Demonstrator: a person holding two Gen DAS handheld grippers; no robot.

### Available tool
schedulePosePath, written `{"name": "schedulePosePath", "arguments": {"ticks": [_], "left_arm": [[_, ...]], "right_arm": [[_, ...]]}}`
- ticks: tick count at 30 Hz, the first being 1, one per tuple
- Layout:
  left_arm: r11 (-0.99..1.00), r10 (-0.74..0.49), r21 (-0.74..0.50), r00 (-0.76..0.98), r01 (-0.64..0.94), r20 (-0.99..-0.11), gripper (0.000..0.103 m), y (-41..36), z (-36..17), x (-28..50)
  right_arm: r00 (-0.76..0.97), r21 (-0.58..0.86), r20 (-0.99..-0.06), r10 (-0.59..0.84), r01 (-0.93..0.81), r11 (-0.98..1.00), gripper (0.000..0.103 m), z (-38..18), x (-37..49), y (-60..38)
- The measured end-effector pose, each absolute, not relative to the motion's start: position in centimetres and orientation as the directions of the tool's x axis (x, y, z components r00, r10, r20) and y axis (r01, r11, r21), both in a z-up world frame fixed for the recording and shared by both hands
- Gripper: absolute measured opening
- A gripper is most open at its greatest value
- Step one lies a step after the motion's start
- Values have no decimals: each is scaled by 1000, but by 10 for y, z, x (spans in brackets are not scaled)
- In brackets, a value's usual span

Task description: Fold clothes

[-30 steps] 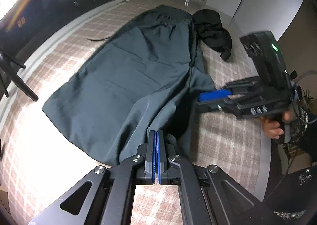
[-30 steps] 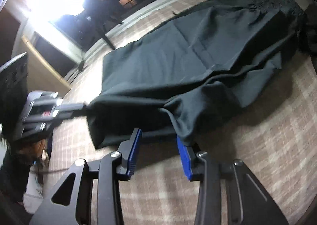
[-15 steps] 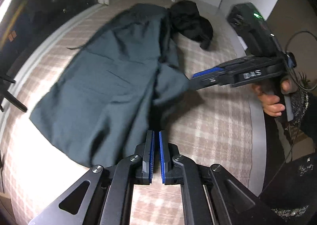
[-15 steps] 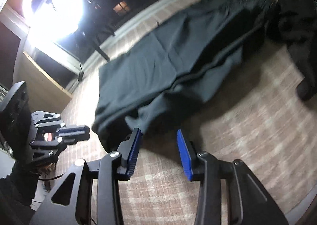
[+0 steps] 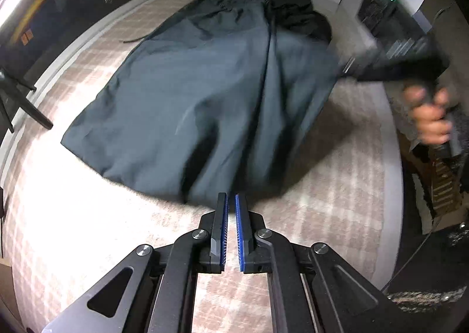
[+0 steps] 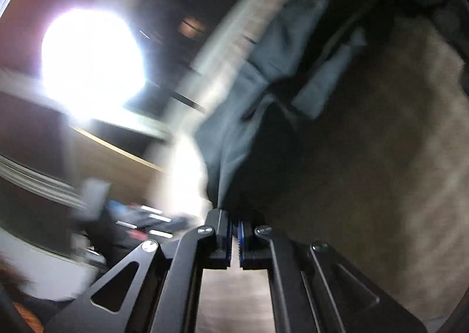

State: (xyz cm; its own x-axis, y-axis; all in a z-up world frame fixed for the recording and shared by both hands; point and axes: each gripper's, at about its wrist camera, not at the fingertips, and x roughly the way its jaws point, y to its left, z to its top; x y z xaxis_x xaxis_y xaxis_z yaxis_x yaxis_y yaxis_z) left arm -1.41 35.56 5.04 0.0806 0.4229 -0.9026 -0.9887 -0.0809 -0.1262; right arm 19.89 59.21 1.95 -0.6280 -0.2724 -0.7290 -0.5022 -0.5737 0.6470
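Slate-grey fabric trousers (image 5: 205, 92) lie spread on the beige checked bed cover (image 5: 337, 186), waistband toward the dark windows, touching a crumpled black garment (image 5: 299, 16).

Left wrist view: my left gripper (image 5: 230, 207) hangs just short of the hem, its blue pads nearly together with a narrow gap and nothing between them. My right gripper (image 5: 346, 67) has the right-hand edge pinched and lifted off the cover.

Right wrist view: heavily blurred. The pads sit almost closed with a peak of grey cloth running into them, so I judge it clamped on the trousers.

Risks: a thin pinch could slip under a fast pull; dragging could catch the black garment; with one corner unheld, the fold may land skewed.
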Motion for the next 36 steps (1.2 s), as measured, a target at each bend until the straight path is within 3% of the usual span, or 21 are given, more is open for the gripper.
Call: {"name": "schedulePosePath", "arguments": {"ticks": [6,10,12,14,16,19,20,21,22,25,27,28,30,34,36], "left_arm": [[7,426,-157,145,-988,-893,16,375,43,16],[-72,425,-175,128,-982,-896,16,366,43,-10],[-134,426,-201,126,-971,-896,16,360,44,-27],[-107,456,-205,135,-973,-880,21,365,49,-16],[-56,465,-169,124,-984,-877,35,374,47,2],[39,435,-68,78,-997,-897,40,393,31,34],[35,405,-59,68,-998,-912,37,396,21,31],[31,375,-50,58,-998,-925,14,399,11,29],[27,344,-40,47,-999,-938,3,402,2,27],[0,322,-66,63,-998,-945,1,385,8,5],[-35,356,-137,115,-990,-927,11,369,28,-15],[-53,381,-169,137,-984,-914,28,362,38,-25],[-196,430,-158,60,-968,-901,53,353,51,-71],[-484,439,-207,-31,-850,-898,51,348,47,-164],[-529,412,-199,-44,-825,-910,51,355,33,-184]], "right_arm": [[-604,589,-766,-219,-524,-616,9,27,204,588],[-580,512,-801,-148,-536,-671,9,36,207,582],[-568,472,-815,-112,-541,-696,20,41,208,579],[-556,431,-828,-74,-546,-718,27,45,209,576],[-544,388,-839,-36,-550,-739,27,50,211,573],[-535,372,-844,-15,-567,-735,27,49,213,578],[-540,396,-841,-30,-577,-714,27,44,213,585],[-554,431,-830,-60,-570,-699,27,38,214,590],[-567,462,-819,-87,-562,-686,27,34,214,593],[-550,406,-832,-79,-504,-762,26,46,208,569],[-538,366,-840,-73,-461,-808,26,54,204,552],[-534,347,-843,-70,-439,-829,28,57,202,544],[-539,347,-838,-90,-398,-849,44,58,188,525],[-546,345,-828,-129,-314,-884,46,58,159,488],[-548,344,-823,-150,-271,-899,46,58,145,469]]}}
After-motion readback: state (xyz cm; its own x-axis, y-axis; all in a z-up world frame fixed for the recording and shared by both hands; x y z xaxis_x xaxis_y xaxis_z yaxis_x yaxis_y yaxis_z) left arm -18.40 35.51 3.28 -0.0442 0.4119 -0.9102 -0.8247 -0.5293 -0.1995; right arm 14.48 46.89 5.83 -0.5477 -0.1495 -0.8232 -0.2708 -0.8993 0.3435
